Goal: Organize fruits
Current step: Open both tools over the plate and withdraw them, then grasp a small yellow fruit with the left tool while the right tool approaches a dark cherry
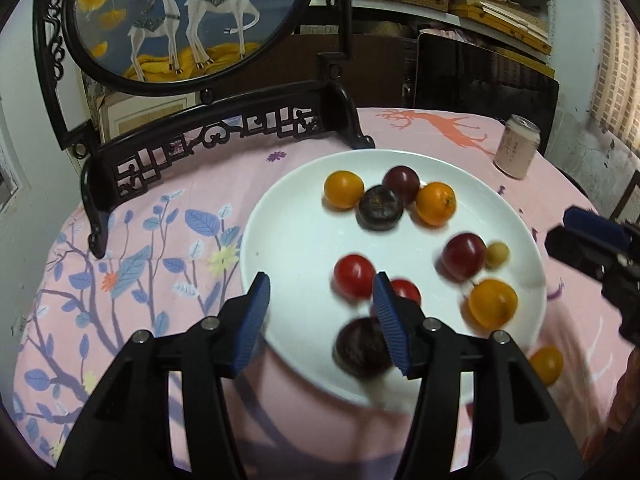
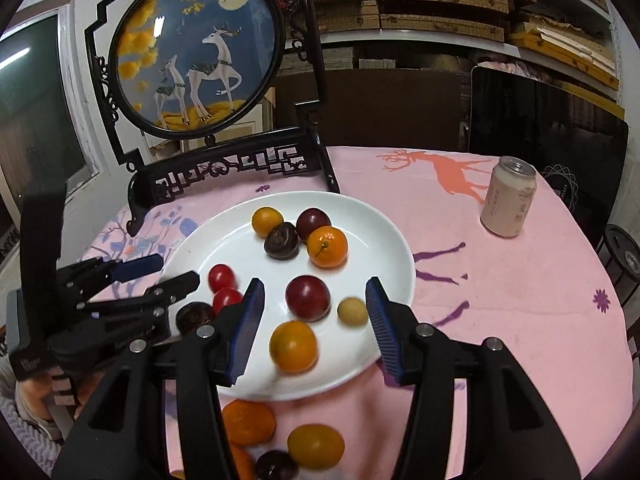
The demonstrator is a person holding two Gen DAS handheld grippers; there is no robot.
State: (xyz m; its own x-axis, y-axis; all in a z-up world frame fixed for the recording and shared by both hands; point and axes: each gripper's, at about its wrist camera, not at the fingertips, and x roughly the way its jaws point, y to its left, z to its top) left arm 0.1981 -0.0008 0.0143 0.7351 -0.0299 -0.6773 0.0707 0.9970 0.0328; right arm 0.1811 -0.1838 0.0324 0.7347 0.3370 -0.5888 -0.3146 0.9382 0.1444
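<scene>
A white plate (image 1: 288, 240) (image 2: 384, 248) on the pink cloth holds several fruits: oranges, plums, red tomatoes, a dark fruit and a small pale one. My left gripper (image 1: 320, 320) is open and empty above the plate's near edge, over a dark plum (image 1: 360, 348). It shows at the left in the right wrist view (image 2: 156, 276). My right gripper (image 2: 314, 326) is open and empty above an orange fruit (image 2: 294, 346) on the plate. Its fingers (image 1: 580, 236) show at the right in the left wrist view. More fruits lie off the plate: an orange (image 2: 248, 422), a yellow-orange fruit (image 2: 316, 446) and a dark plum (image 2: 276, 466).
A dark carved stand with a round deer picture (image 2: 196, 52) stands behind the plate. A pale drink can (image 2: 508, 196) stands at the far right. A dark panel (image 2: 548, 148) leans behind the table. The pink tablecloth (image 2: 520, 300) drops off at the right edge.
</scene>
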